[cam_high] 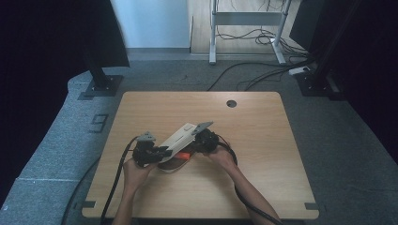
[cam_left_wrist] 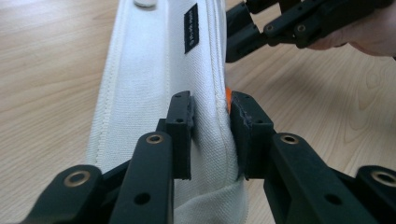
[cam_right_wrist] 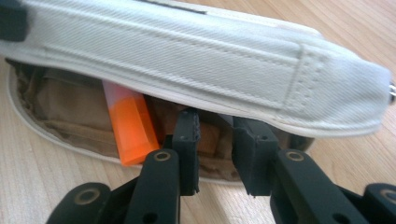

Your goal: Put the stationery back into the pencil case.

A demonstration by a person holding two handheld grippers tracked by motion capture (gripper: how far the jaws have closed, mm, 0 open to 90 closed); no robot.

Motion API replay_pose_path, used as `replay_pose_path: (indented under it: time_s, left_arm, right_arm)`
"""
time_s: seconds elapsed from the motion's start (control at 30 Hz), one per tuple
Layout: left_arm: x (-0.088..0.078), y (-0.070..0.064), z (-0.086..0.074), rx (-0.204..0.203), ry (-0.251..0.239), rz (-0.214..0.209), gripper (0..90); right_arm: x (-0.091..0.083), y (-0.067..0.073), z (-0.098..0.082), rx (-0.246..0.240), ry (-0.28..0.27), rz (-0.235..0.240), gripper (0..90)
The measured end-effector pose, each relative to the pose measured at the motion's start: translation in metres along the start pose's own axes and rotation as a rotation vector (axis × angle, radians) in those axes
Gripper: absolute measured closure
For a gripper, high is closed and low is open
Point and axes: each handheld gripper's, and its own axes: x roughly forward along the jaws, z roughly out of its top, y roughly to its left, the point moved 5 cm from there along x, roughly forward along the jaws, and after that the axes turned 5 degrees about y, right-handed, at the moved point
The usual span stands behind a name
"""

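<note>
Pinching the white canvas pouch (cam_left_wrist: 154, 93) flap edge, left gripper (cam_left_wrist: 210, 135) clamps its stitched seam. Right gripper (cam_right_wrist: 215, 149), jaws narrowly apart, sits at the pouch mouth beside the orange tube (cam_right_wrist: 133, 126), gripping nothing visible. Pouch is soft, light, floppy: grip seams.

— Where are the hands?

— Both forearms come in from the near edge. The left gripper (cam_high: 149, 151) sits mid-table, the right gripper (cam_high: 205, 138) just beside it, angled toward it.

— And the jaws?

— Left ones are pinched nearly together, gripping. The right ones stand nearly together too; I can't tell whether they clamp anything.
</note>
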Motion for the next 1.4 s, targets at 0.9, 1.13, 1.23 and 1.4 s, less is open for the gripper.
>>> replay_pose_path:
  time_s: [0.9, 1.13, 1.23, 1.4]
  left_arm:
    - [0.023, -0.015, -0.01, 0.072, 0.07, -0.047, 55.7]
    - [0.024, -0.017, -0.011, 0.083, 0.068, -0.043, 50.9]
    - [0.024, -0.018, -0.01, 0.095, 0.062, -0.043, 48.1]
    - [0.021, -0.018, -0.009, 0.088, 0.049, -0.04, 40.4]
  right_arm:
    - [-0.015, -0.004, -0.028, 0.044, -0.014, -0.013, 58.7]
    - [-0.019, -0.006, -0.033, 0.048, -0.012, -0.014, 52.7]
    - [-0.021, -0.005, -0.034, 0.045, -0.007, -0.01, 45.6]
    - [-0.026, -0.004, -0.035, 0.05, -0.013, -0.002, 34.4]
